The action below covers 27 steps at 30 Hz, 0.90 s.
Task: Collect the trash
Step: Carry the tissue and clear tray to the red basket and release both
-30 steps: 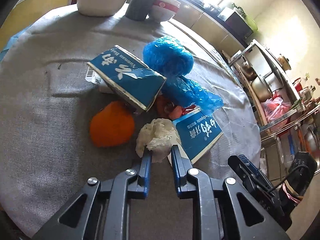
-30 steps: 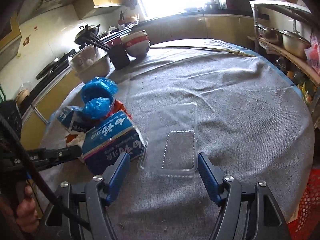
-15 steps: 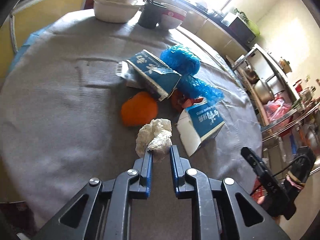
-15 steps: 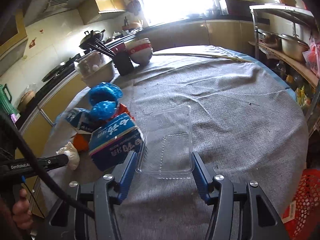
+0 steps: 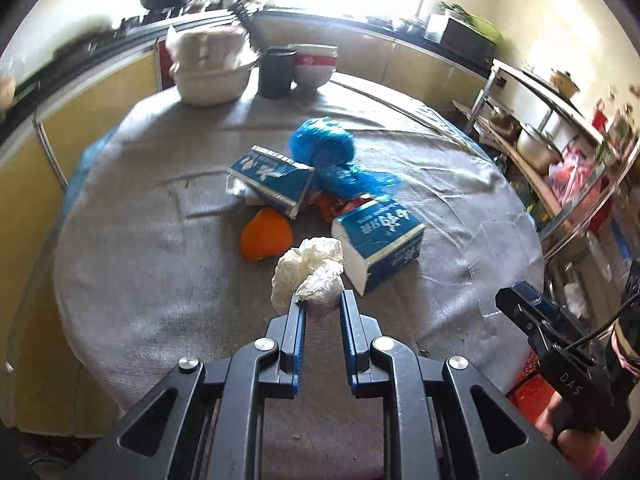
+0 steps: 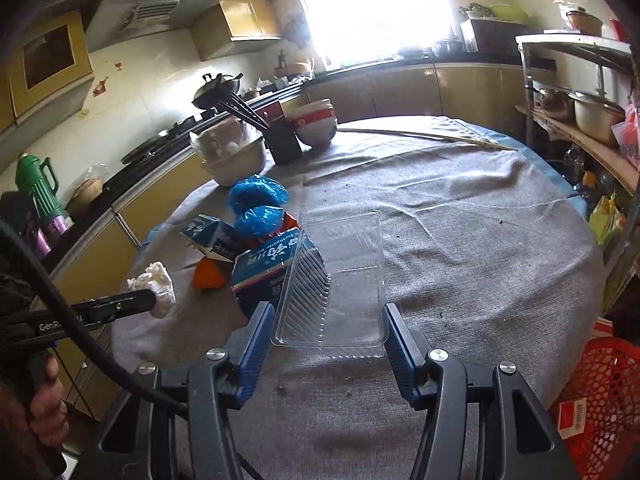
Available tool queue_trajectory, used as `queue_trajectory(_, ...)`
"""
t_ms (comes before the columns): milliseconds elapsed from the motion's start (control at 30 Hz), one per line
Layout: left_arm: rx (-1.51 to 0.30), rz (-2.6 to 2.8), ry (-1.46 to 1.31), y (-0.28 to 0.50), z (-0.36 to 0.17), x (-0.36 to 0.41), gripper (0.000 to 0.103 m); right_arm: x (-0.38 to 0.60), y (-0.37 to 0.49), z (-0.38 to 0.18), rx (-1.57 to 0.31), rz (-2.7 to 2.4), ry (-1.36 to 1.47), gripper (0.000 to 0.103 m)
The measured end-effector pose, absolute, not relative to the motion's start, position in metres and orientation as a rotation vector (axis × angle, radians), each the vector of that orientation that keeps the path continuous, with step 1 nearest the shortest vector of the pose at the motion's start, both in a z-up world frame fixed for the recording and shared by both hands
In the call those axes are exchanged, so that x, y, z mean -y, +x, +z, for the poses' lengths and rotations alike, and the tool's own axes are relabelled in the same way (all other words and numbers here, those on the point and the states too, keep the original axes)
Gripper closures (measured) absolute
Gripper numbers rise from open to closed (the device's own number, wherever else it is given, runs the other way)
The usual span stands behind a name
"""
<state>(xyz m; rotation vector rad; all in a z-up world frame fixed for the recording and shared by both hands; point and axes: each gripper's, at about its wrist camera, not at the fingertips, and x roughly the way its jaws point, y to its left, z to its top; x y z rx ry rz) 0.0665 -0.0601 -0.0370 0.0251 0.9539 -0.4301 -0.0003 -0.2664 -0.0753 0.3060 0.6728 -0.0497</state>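
My left gripper (image 5: 322,300) is shut on a crumpled white tissue (image 5: 310,270), held above the grey tablecloth (image 5: 160,260); the same tissue (image 6: 154,286) shows at the left of the right wrist view. My right gripper (image 6: 330,320) is shut on a clear plastic tray (image 6: 344,280), lifted and tilted off the cloth. On the table lie two blue cartons (image 5: 378,236) (image 5: 272,180), an orange peel (image 5: 266,236), crumpled blue plastic bags (image 5: 322,144) and a red wrapper (image 5: 334,204).
At the table's far edge stand a white basin (image 5: 212,80), a dark chopstick holder (image 5: 276,70) and stacked bowls (image 5: 312,66). A red mesh basket (image 6: 604,392) sits on the floor to the right. A metal shelf with pots (image 6: 588,112) stands at the right.
The left gripper lifted the tissue off the cloth and drew back from the pile. The right gripper closed on the clear tray and raised it, tilting it up.
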Motion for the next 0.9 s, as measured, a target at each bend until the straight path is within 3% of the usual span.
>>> queue_trajectory(900, -0.822, -0.416, 0.288, 0.029, -0.013, 0.12, 0.085, 0.305, -0.041, -0.072, -0.636, -0.086, 0.393, 0.045)
